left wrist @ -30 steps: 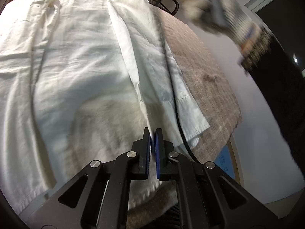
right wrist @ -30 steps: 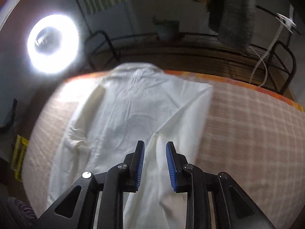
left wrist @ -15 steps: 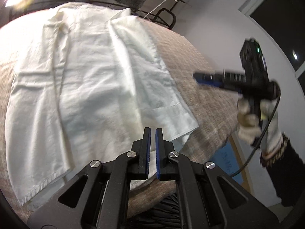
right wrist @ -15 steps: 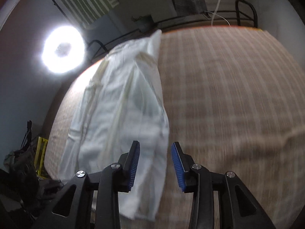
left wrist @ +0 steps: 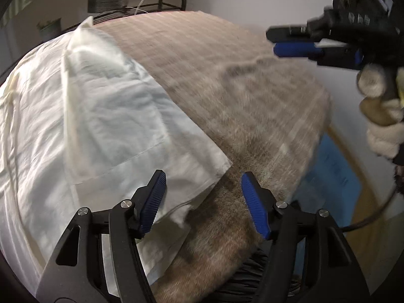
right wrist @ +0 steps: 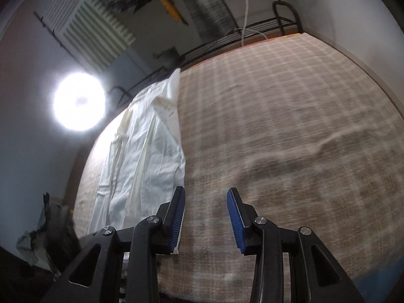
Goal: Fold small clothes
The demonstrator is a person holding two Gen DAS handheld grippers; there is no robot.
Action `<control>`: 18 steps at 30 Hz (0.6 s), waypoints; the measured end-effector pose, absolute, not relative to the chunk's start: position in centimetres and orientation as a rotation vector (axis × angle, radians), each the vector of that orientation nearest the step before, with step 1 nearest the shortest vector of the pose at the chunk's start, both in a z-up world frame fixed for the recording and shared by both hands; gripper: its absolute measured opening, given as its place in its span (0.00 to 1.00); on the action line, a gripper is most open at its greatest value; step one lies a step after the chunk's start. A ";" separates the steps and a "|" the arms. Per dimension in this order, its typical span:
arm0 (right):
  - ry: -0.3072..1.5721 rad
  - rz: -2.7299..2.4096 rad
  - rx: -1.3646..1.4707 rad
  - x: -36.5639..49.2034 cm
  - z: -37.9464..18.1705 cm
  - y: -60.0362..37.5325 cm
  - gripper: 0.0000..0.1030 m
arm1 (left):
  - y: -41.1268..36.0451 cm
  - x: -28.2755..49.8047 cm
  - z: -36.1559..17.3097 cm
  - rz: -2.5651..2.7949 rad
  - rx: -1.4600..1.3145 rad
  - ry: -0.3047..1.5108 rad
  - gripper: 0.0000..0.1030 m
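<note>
Shirt (left wrist: 83, 116) lay on the plaid bed (left wrist: 227, 80) with one side folded inward, further folds judged outstanding; left gripper (left wrist: 203, 202) gaped wide and empty over its near corner, right gripper (right wrist: 205, 217) open, holding nothing.

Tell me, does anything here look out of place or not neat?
The white shirt lies wrinkled, with one side folded over, its corner turned up slightly on the plaid blanket. The blanket has a raised crease. Nothing looks spilled or damaged.
</note>
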State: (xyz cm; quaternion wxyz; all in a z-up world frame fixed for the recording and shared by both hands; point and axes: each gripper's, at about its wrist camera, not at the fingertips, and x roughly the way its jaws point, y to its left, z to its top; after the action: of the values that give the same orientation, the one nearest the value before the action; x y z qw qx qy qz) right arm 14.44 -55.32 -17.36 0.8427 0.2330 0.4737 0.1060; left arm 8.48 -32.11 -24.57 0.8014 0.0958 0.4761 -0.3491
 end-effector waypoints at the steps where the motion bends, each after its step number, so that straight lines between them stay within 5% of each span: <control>1: 0.999 0.218 0.502 14.3 -17.5 -55.7 0.36 | -32.3 8.5 -24.7 -0.739 0.205 1.016 0.62; 5: 1.005 0.211 0.514 13.9 -18.1 -56.4 0.36 | -32.7 8.2 -25.6 -0.702 0.278 0.959 0.62; 7: 1.009 0.208 0.522 13.8 -18.6 -56.7 0.36 | -33.2 8.0 -25.8 -0.680 0.323 0.921 0.54; 9: 1.010 0.207 0.536 13.8 -19.0 -57.0 0.36 | -33.1 8.4 -25.7 -0.656 0.314 0.908 0.15; 10: 1.011 0.208 0.541 13.9 -19.1 -57.0 0.36 | -32.9 8.9 -25.6 -0.650 0.287 0.919 0.06; 18: 1.012 0.276 0.469 17.9 -18.7 -55.6 0.38 | -28.4 9.9 -20.9 -0.775 -0.061 0.940 0.06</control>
State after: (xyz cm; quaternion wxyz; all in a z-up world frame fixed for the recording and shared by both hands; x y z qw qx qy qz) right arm 17.91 -55.59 -18.74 0.8394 0.2219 0.4786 0.1307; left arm 9.92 -28.41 -20.89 0.8197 -0.0287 0.4414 -0.3639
